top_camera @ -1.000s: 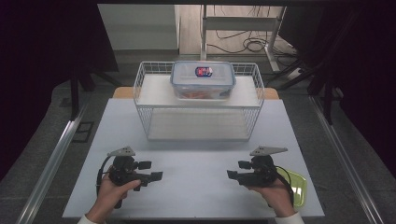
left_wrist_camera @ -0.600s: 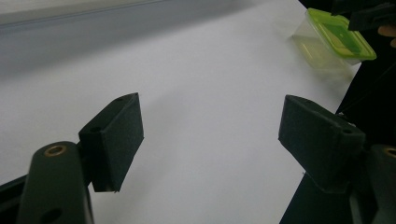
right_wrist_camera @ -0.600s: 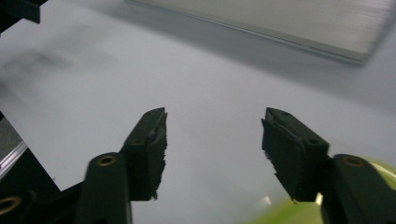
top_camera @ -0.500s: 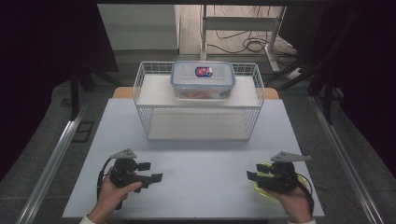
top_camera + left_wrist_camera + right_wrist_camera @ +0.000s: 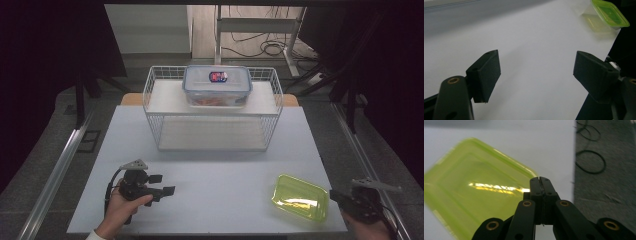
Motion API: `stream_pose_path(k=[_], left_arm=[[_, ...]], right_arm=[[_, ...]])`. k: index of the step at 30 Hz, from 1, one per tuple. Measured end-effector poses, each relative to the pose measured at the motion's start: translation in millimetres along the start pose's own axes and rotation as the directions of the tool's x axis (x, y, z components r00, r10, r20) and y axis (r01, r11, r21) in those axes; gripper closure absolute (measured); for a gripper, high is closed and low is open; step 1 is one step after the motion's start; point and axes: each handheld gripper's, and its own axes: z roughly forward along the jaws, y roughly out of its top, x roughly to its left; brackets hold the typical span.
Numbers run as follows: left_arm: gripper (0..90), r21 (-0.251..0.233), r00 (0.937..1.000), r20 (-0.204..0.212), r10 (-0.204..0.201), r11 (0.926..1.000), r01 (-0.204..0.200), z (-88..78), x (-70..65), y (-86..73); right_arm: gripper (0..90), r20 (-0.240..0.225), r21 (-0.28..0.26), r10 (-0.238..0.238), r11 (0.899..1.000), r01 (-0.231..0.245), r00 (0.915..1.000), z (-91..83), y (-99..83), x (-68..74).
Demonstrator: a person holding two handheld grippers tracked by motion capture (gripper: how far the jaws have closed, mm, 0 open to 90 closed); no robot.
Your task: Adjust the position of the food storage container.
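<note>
Cut off by the bottom right corner of the high view: the right gripper (image 5: 335, 196) and the hand behind it, dark against dark floor and hard to read there. Plain enough in the right gripper view: black jaws pressed flat together, just closed, pinching nothing, tips over the near rim of the shallow yellow-green translucent plastic box (image 5: 474, 190). Cannot tell whether touching that rim or just short of it. Blurred there, and cropped at the left and bottom of that view.

From above, lying flat on the white surface (image 5: 225, 170) at its front right corner, close to both the front edge and the right edge, just left of the right gripper. In the left gripper view, far off at the top right beside the surface's edge, with a paler clear tub under the green top.

Near the front left: the left gripper (image 5: 162, 183), held in the left hand (image 5: 120, 210), jaws spread wide with only bare surface between them.

Wide bare stretch between the two grippers and forward to the white wire basket (image 5: 155, 125) at the back middle. On its upper shelf, a clear lidded plastic container with a blue rim (image 5: 217, 85), reddish contents not to be made out through the wall. Right of the surface in the right gripper view, grey carpet floor (image 5: 604, 195) with a loop of black cable (image 5: 577, 162).
</note>
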Motion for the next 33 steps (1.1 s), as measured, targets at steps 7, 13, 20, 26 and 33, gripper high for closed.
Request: stream_pose_path(k=[7,13,20,26,33], left_arm=[[21.2,0.004,1.0,0.0,-0.003,1.0,0.003,0.0,0.9,0.0],[21.2,-0.002,1.0,-0.001,-0.005,1.0,0.005,-1.3,2.2,0.1],[21.2,-0.009,0.9999,0.01,-0.013,0.9999,0.013,-3.0,2.5,0.2],[21.2,0.001,1.0,-0.002,-0.005,1.0,0.005,-0.6,2.9,-0.1],[21.2,0.002,1.0,-0.008,-0.006,1.0,0.006,0.2,3.8,0.0]], right_arm=[[89.1,0.069,0.07,0.021,0.997,-0.025,0.9974,7.6,-9.2,-14.3],[89.2,0.054,0.127,-0.008,0.992,0.002,0.9985,11.7,-12.8,-9.6],[89.2,0.042,0.182,-0.063,0.982,0.055,0.9971,22.3,-11.5,7.0],[89.2,0.024,0.186,-0.088,0.979,0.082,0.9959,28.3,-6.4,19.5],[89.2,-0.001,0.167,-0.131,0.977,0.129,0.9914,39.9,5.4,42.2]])
